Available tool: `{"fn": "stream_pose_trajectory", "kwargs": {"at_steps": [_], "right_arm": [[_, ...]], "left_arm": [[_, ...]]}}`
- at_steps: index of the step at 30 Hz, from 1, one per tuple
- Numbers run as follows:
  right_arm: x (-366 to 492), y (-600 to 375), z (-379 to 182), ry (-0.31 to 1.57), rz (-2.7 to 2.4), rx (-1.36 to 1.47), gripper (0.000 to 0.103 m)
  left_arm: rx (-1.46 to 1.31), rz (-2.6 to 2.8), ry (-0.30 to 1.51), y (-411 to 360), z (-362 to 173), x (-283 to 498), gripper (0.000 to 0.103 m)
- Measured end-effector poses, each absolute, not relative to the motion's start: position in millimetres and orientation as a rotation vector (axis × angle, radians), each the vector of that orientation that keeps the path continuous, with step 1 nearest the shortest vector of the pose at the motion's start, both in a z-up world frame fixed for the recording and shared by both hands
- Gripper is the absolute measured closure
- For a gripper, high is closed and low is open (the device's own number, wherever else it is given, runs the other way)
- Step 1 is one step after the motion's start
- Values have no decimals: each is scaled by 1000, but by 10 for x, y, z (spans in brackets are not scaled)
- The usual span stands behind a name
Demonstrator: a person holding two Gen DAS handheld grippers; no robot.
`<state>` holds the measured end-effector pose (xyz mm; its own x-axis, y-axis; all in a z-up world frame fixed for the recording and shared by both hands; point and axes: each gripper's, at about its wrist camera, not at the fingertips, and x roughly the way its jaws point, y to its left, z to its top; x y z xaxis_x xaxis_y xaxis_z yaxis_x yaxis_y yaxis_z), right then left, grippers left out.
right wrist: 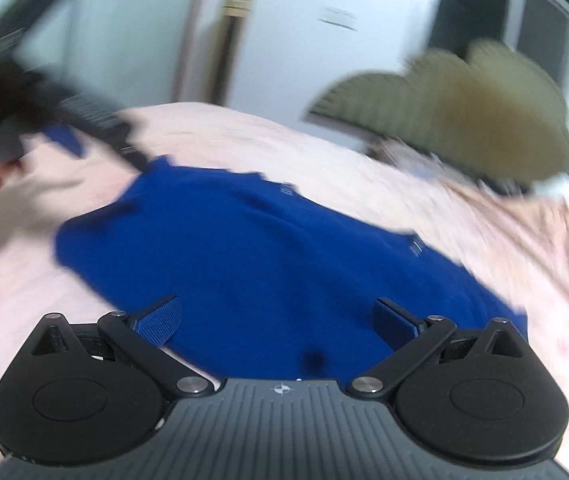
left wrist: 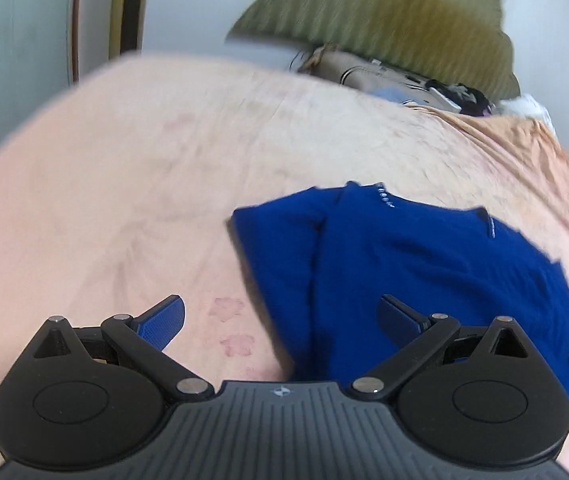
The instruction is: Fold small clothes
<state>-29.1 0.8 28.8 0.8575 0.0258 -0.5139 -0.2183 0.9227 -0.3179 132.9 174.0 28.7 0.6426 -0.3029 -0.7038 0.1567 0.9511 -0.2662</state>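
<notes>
We see a pink floral bedsheet (left wrist: 124, 184), an olive ribbed pillow (left wrist: 396, 20) at its far end, a beige bag (left wrist: 368, 74) beneath, pale wall (right wrist: 292, 40) behind.

Soft, even indoor daylight; heavy motion blur, worst in the right wrist view; fisheye-bent edges.

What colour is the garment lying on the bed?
Deep blue garment, clearest in the left wrist view.

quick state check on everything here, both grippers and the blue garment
left gripper: open, empty, over the garment's edge
right gripper: open, empty, above the garment
blue garment: lying on the pink bedsheet, partly folded, not gripped
</notes>
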Motion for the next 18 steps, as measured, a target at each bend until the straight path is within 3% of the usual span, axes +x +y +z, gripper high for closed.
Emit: {"fn": "stream_pose_trajectory", "kwargs": {"at_steps": [7,18], "right_arm": [[-284,565,23,515,147,-678,4],[239,997,-100,449,103,-762,8]], "left_arm": [[-445,-379,939,1988,11,1765,0],[-585,-646,966,1812,-143,2336,0]]}}
